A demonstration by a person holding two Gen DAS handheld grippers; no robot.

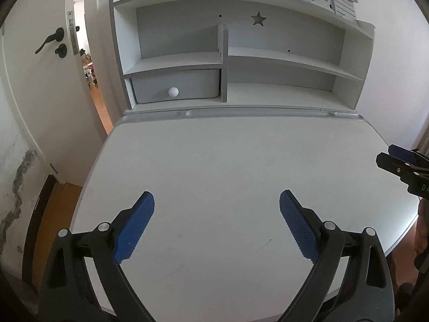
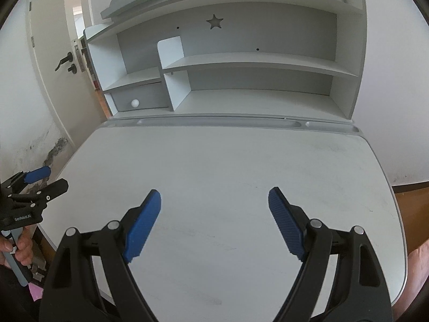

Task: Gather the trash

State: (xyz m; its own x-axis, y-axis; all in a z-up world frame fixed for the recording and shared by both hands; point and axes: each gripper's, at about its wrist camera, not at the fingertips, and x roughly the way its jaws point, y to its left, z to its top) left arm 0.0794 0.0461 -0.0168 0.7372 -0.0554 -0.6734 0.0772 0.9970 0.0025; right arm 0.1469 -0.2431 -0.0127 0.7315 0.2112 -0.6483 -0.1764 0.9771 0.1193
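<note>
My left gripper [image 1: 216, 197] is open and empty above the near part of a white desk [image 1: 228, 161]. My right gripper [image 2: 214, 194] is open and empty above the same desk [image 2: 228, 166]. The right gripper also shows at the right edge of the left wrist view [image 1: 386, 154], and the left gripper at the left edge of the right wrist view [image 2: 57, 178]. No trash shows on the desk in either view.
A white hutch with shelves [image 1: 268, 61] stands at the desk's back, with a grey drawer with a white knob [image 1: 173, 91] at its lower left and a star cutout [image 1: 258, 18]. A pen groove [image 2: 219, 123] runs along the desk's back. An open door [image 1: 40, 67] stands at the left.
</note>
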